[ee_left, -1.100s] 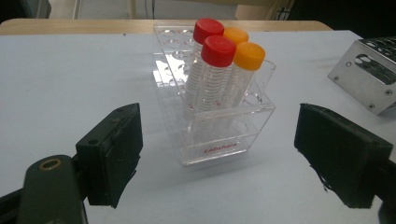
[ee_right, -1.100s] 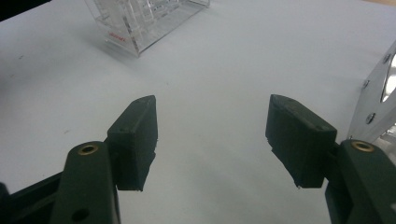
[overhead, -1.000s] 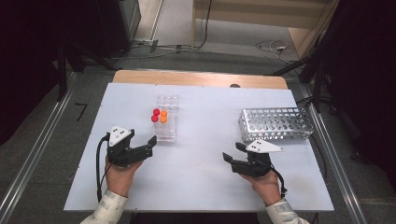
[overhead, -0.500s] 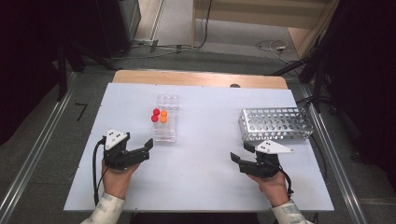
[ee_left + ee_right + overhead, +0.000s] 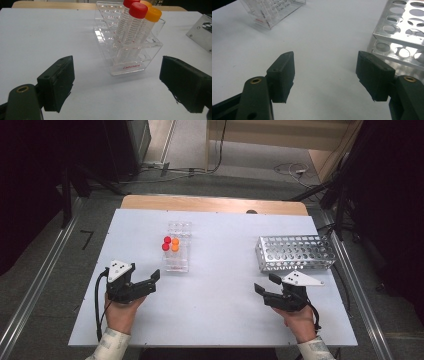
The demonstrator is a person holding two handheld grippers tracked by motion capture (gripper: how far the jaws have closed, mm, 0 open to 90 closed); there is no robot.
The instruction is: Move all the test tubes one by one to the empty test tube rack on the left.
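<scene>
Nearest me, my left gripper (image 5: 148,283) rests low over the white table (image 5: 220,320) with its jaws spread wide and nothing between them; in the left gripper view bare tabletop lies between the two black pads (image 5: 58,82). My right gripper (image 5: 266,286) is the same, jaws released and empty, hovering just in front of the perforated metal rack (image 5: 295,253), whose near corner sits close beside my right-hand pad (image 5: 372,75) in the right gripper view.

Beyond my left jaws stands the clear plastic tube rack (image 5: 130,62), close ahead and a little to the right of my line. It holds capped tubes leaning back: two red-capped tubes (image 5: 132,32) and an orange-capped tube (image 5: 147,27) with another orange cap behind. In the high view the caps cluster toward the middle of the rack (image 5: 178,252), with empty holes farther back.

The risks as I judge them: the tubes stand touching one another, so if I come in off-centre my wide jaws could straddle two at once, or a pad could knock a neighbour. The clear rack looks light, and a sideways shove could slide or tip it. On the right, a careless swing would clip the metal rack's corner.

Farthest off is the table's wooden back edge (image 5: 215,204).
</scene>
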